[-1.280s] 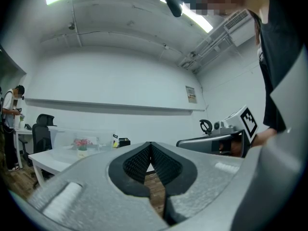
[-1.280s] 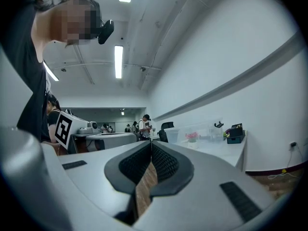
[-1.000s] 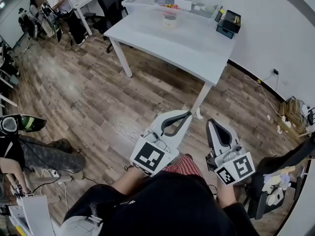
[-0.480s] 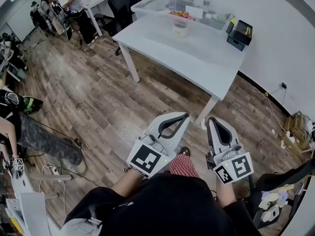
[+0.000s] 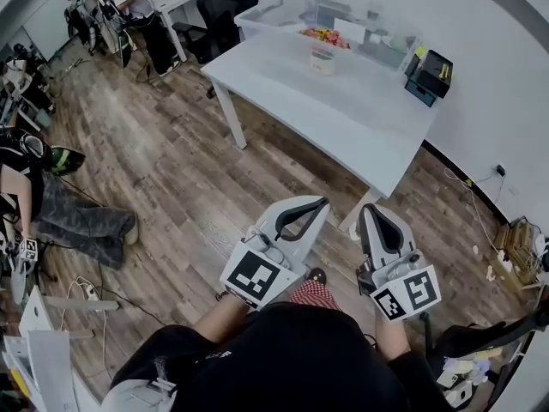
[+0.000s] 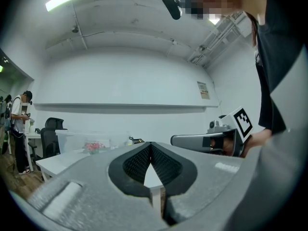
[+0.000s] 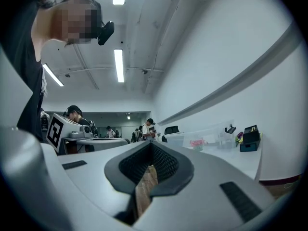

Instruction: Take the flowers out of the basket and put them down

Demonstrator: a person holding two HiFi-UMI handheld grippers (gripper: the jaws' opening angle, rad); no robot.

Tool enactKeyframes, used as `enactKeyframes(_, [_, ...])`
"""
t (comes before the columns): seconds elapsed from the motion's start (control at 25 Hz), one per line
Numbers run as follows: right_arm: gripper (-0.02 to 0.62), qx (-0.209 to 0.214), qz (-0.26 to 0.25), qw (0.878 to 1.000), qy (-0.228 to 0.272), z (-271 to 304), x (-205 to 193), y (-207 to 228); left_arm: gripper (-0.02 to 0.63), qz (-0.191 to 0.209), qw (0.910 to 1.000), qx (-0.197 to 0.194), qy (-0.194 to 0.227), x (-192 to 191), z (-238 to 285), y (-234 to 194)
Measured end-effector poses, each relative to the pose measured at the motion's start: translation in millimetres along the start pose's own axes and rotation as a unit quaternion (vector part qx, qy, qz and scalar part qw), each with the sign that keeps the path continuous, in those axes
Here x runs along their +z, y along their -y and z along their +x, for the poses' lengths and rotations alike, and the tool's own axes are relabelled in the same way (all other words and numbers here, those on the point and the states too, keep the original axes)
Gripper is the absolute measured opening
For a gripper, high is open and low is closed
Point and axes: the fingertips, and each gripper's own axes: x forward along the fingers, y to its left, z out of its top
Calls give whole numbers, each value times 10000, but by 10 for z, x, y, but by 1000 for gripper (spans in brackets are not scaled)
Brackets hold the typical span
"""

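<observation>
presently the person stands on the wood floor (image 5: 171, 178), well apart from the white table (image 5: 343, 118), which lies at about twelve o'clock in the head view. the basket (image 5: 323, 61) sits upright near the table's far edge, with the flowers (image 5: 323, 35) in it. a clear bin (image 5: 274, 15) stands just behind it, and a black box (image 5: 431, 69) is at its three o'clock. since the flowers lie in the basket, no part of the task is judged done. both tools are carried low and close to the body, pointing roughly level toward the table. this reads as a carrying posture for the approach, not a reach. left gripper (image 5: 322, 202): jaws pressed together, nothing between them. right gripper (image 5: 369, 211): likewise clenched and empty, at the three o'clock of the left one and apart from it. both would need to open before any grasp of the stems.
</observation>
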Motion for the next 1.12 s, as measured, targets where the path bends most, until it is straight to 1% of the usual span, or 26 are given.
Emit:
enactKeyframes(0.12, [12, 54, 7, 10000, 22, 89, 39, 128, -9, 119, 9999, 18, -76, 6, 131, -67])
enactKeyframes(0.28, [12, 106, -154, 9998, 86, 161, 58, 227, -9, 185, 9997, 57, -119, -2, 254, -121])
enactKeyframes(0.44, [12, 127, -46, 9999, 100, 219, 37, 332, -9, 254, 9994, 84, -220, -22, 340, -166])
enactKeyframes(0.96, [12, 214, 94, 9997, 122, 282, 35, 720, -9, 341, 9989, 133, -295, -21, 703, -197])
enactKeyframes(1.12, [12, 327, 13, 9992, 218, 296, 93, 760, -9, 385, 9988, 139, -279, 2, 799, -186])
